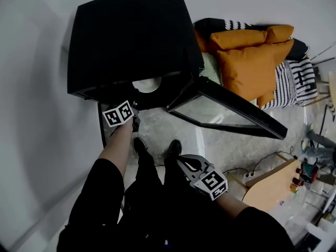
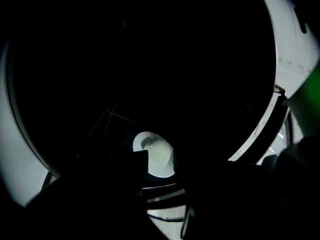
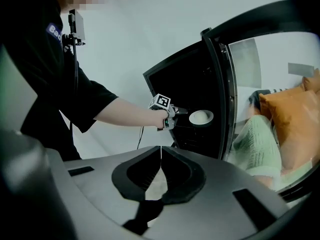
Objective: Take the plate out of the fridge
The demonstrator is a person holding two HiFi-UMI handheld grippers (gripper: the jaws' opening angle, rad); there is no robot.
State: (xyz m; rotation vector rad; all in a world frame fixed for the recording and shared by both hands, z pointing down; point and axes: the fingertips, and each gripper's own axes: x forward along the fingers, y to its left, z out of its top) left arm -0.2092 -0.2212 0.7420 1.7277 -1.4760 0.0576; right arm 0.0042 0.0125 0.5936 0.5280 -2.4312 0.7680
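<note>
A white plate (image 1: pixel 147 84) lies on a shelf inside the black fridge (image 1: pixel 131 35), whose glass door (image 1: pixel 226 109) stands swung open to the right. My left gripper (image 1: pixel 134 118) is at the fridge's opening, just short of the plate (image 3: pixel 201 117). In the left gripper view its dark jaws stand apart, and the plate (image 2: pixel 155 154) shows between them, untouched. That left gripper (image 2: pixel 165 186) is open and holds nothing. My right gripper (image 1: pixel 182 163) hangs lower, in front of the person's legs, away from the fridge. The right gripper (image 3: pixel 161 149) is shut, with its tips touching and nothing held.
Orange cushions (image 1: pixel 252 62) and striped ones (image 1: pixel 294 80) lie right of the fridge, behind the door. A power strip with cables (image 1: pixel 257 169) lies on the floor beside a wooden tabletop (image 1: pixel 270 185). The person's shoes (image 1: pixel 157 147) stand before the fridge. A white wall (image 1: pixel 31 114) is left.
</note>
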